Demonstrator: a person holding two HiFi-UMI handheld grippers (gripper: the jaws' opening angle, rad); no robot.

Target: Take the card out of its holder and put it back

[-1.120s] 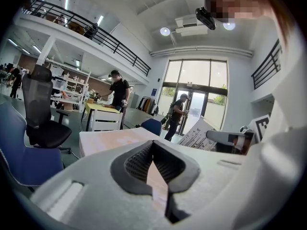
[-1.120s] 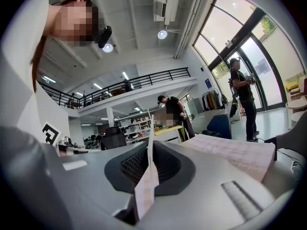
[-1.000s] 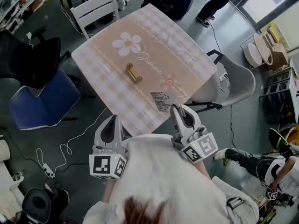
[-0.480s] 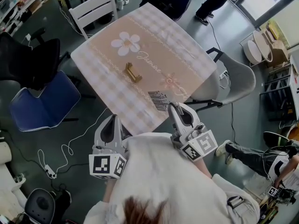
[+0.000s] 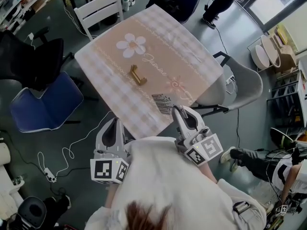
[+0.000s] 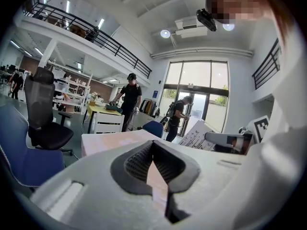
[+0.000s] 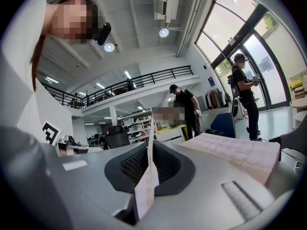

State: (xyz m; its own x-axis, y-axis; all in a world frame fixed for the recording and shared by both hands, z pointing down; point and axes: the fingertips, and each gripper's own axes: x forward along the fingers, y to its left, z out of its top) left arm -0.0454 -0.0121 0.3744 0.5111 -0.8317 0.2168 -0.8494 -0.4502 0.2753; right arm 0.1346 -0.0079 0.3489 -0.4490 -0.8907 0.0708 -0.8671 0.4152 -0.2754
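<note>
right gripper (image 7: 150,151) clamped on card (image 5: 163,103) edge; left gripper (image 6: 153,143) closed, empty. holder (image 5: 137,75) at 11 o'clock of card, well apart. Risk: thin edge grip lets card pivot, missing slot.

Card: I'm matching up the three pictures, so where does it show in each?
Head view: the card is over the table's near edge, pinched in the right claw.
Left gripper view: right of middle, white and tilted.
Right gripper view: edge-on between the jaws, centre.
Shared landmark: the checked table.
</note>
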